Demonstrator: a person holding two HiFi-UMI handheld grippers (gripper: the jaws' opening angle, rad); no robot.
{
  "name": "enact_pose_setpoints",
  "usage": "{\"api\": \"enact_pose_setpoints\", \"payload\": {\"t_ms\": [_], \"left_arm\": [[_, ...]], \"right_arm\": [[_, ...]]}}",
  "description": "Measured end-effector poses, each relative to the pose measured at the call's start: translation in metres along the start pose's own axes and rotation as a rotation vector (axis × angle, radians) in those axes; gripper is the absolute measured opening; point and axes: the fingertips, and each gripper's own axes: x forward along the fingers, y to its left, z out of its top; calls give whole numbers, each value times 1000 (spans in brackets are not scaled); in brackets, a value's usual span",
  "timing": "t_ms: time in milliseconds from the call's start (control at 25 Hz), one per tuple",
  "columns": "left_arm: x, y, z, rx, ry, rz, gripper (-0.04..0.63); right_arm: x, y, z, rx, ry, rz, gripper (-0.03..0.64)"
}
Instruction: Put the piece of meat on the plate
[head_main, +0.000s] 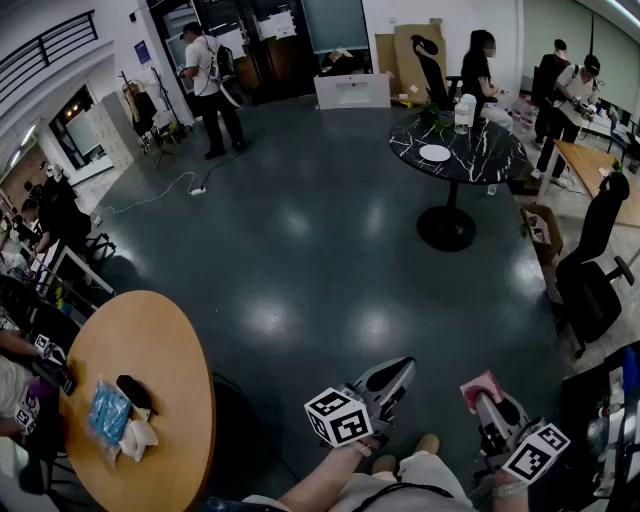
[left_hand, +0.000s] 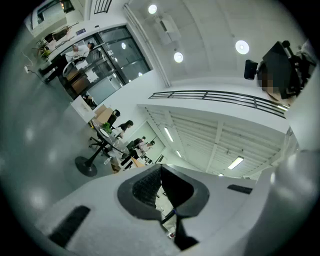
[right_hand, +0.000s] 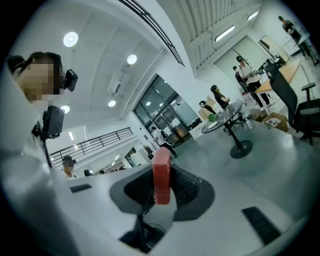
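My right gripper (head_main: 483, 396) is low at the right of the head view, shut on a red-pink piece of meat (head_main: 480, 387). In the right gripper view the meat (right_hand: 161, 175) stands upright between the dark pads (right_hand: 187, 190). My left gripper (head_main: 398, 370) hangs beside it, jaws together with nothing in them; its pads (left_hand: 145, 187) meet at the tips in the left gripper view. A small white plate (head_main: 435, 153) lies on a round black marble table (head_main: 485, 160) far across the floor, well ahead of both grippers.
A round wooden table (head_main: 165, 350) at the lower left holds a blue packet (head_main: 106, 408) and a black object (head_main: 134, 391). A black office chair (head_main: 592, 275) stands at the right. Several people stand or sit around the room. Grey floor (head_main: 300, 260) lies between me and the marble table.
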Motion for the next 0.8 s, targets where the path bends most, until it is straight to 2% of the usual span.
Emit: {"api": "enact_pose_setpoints", "payload": {"t_ms": [240,360,480,560,800], "left_arm": [[69,35,28,-4,-22,-2,11],[80,45,44,2,-36,23,11],[103,55,71,52,-45,30,11],[117,66,88,52,-69,56,9],[142,99,104,54,-108,109,11]], "right_arm": [[41,-53,52,3,-13,4,93],[61,-67,70,8,7,25,93],[88,-76,104,-10,-24,75,94],[106,-89,120,-10,-28,93,94],[151,-121,144,-6,-8,145,94]]}}
